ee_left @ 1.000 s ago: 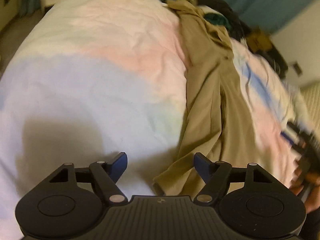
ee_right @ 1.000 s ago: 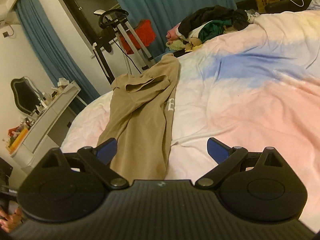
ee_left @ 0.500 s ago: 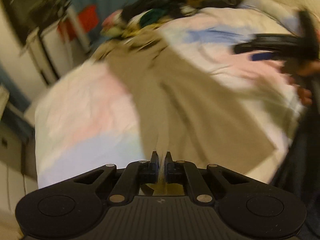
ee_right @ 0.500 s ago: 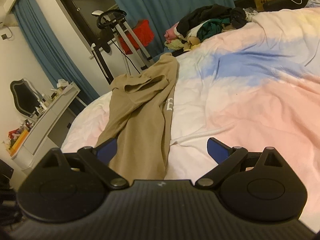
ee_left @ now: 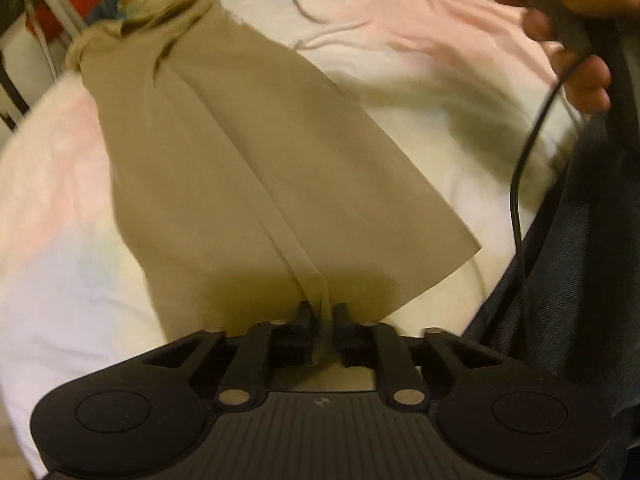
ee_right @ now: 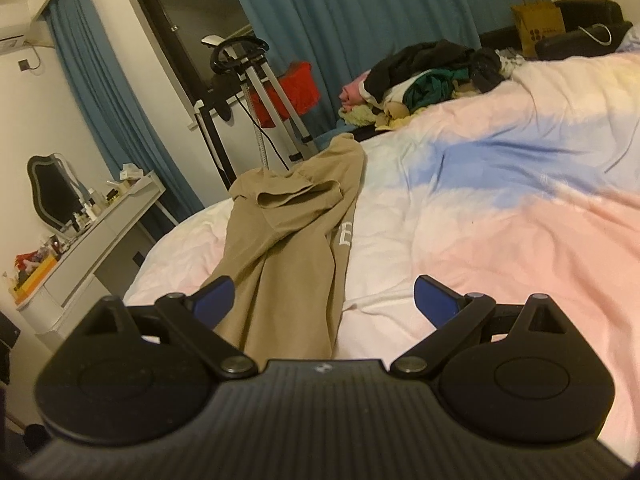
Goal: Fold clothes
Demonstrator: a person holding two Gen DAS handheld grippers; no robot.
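Tan trousers [ee_left: 240,140] lie lengthwise on a pastel duvet [ee_left: 420,60]. My left gripper [ee_left: 322,316] points steeply down at their near hem. Its jaws are opening, a narrow gap apart, with a raised fold of the tan cloth still standing between them. In the right wrist view the same trousers [ee_right: 288,248] run away from me toward the bed's far edge, the waistband crumpled. My right gripper [ee_right: 324,300] hovers open over their near end, nothing between its blue pads [ee_right: 434,300]. A person's hand [ee_left: 580,76] holds the right gripper at the top right of the left wrist view.
A pile of mixed clothes [ee_right: 432,76] sits at the bed's far edge. Beyond the bed stand an exercise machine [ee_right: 248,80], blue curtains and a paper bag [ee_right: 538,26]. A white dressing table [ee_right: 100,232] stands left. A black cable [ee_left: 520,180] hangs beside the person's dark clothing [ee_left: 580,260].
The left gripper swung round to the trousers' hem, went from wide open to pinched on a fold, and now shows a slightly wider gap. The right gripper has barely moved.
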